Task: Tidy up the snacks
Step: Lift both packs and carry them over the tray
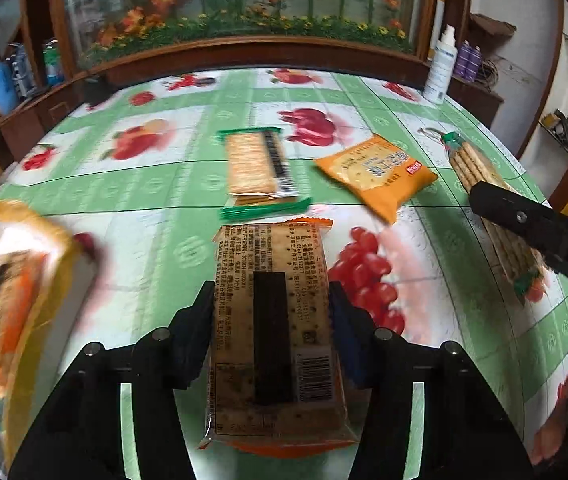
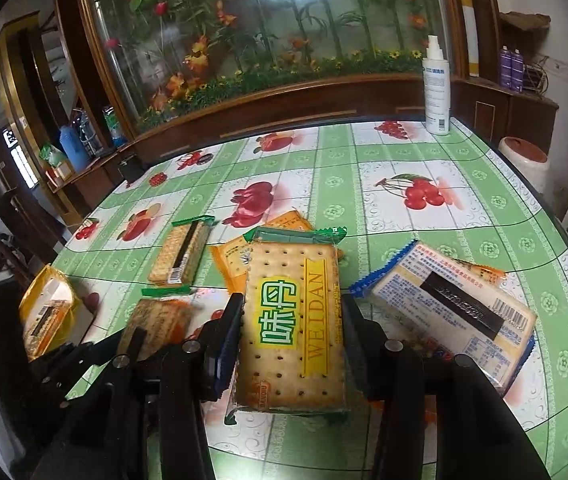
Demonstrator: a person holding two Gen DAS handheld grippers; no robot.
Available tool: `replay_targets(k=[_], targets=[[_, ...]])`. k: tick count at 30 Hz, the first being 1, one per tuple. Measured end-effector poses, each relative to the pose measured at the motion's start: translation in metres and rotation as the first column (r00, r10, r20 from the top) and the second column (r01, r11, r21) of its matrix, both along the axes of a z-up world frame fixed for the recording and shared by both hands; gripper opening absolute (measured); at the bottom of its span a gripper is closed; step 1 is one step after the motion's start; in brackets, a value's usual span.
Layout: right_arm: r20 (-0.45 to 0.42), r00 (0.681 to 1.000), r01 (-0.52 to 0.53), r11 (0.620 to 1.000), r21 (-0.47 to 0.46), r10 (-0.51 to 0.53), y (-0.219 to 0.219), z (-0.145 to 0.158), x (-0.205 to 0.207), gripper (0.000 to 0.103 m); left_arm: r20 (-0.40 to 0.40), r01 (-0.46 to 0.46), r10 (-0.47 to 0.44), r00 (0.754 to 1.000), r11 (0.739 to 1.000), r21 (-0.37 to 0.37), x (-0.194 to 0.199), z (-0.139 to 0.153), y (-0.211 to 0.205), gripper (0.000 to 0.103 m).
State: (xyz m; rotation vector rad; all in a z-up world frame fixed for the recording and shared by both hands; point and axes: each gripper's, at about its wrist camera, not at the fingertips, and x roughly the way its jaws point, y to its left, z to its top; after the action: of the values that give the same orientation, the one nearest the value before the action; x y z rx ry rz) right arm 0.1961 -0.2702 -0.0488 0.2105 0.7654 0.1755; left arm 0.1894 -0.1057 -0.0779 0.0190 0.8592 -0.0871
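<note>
Where a framed flower panel (image 2: 267, 28) stands, fruit-print tablecloth (image 2: 424, 160) covers table.

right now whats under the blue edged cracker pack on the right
An orange-edged packet pokes out from beneath the blue-edged pack at its far corner and near edge. The blue pack covers the rest, so what else lies there is hidden.

Desk (image 2: 464, 184) has a green fruit-print cloth, white spray bottle (image 2: 436, 92) at its far edge, flower-filled glass cabinet (image 2: 267, 28) behind, two purple cans (image 2: 511, 68) on right shelf.
</note>
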Motion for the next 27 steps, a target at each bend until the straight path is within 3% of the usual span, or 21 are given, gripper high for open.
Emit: replay_targets(k=[12,19,27], targets=[[0.066,0.994,-0.086,0.996,0.035,0.084,0.030,0.015,-0.023,0.048,0.109,-0.117,0.111,0.988,0.992,0.050,-0.077,0.043,0.068,0.053],[0.128,0.979,-0.169,0.984,0.063,0.160,0.067,0.026,-0.064,0.048,0.138,-0.186,0.179,0.974,0.982,0.044,-0.104,0.053,0.105,0.053],[0.136,0.966,-0.235,0.966,0.103,0.221,0.100,0.031,-0.095,0.048,0.157,-0.227,0.219,0.963,0.974,0.030,-0.128,0.058,0.129,0.053]])
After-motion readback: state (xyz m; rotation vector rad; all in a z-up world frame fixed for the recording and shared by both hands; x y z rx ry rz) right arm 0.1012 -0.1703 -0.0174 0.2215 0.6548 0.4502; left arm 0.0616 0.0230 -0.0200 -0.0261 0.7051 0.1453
